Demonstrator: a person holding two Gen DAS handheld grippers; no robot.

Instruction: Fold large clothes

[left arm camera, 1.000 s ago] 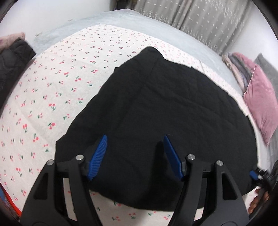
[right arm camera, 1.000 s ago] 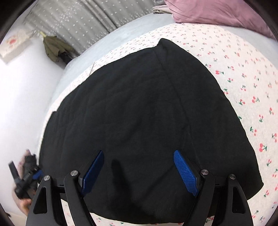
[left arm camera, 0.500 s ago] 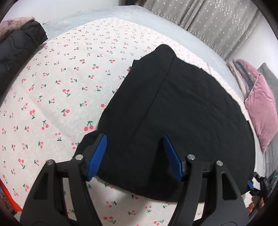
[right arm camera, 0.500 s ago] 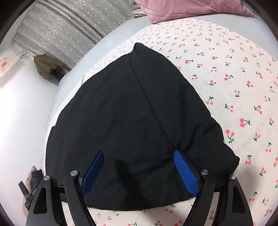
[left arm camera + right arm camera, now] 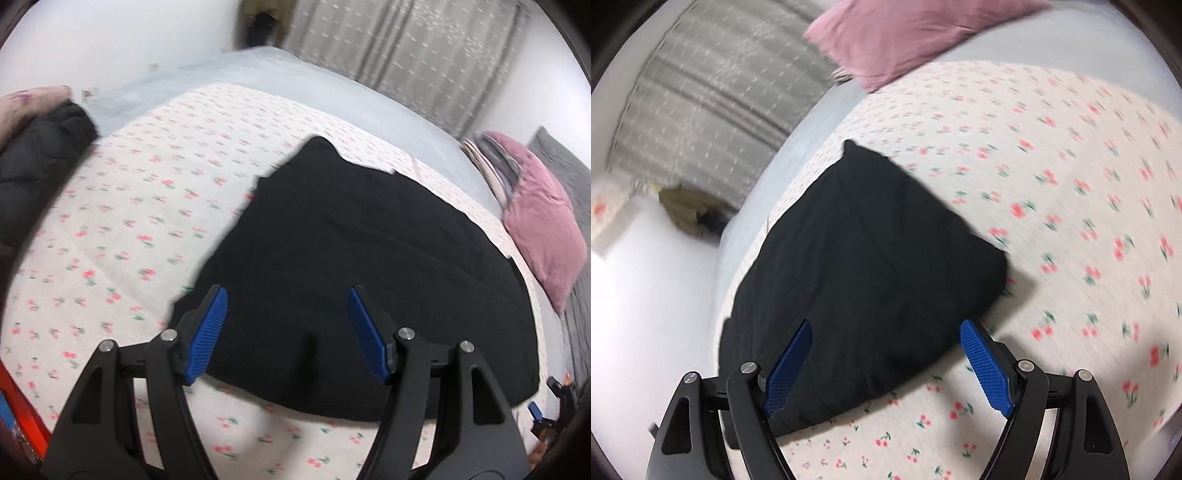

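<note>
black garment (image 5: 362, 258) lay flat on bed (image 5: 122, 236), mid-frame, long axis toward upper left | left hand-held gripper (image 5: 288, 328) jaws apart, empty, over near hem | right hand-held gripper (image 5: 886, 363) apart, empty, at lower-right corner | both equally near

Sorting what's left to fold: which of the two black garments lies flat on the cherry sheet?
The black garment spread below the left claw; the other, a quilted black jacket, is bunched at the bed's left edge.
</note>
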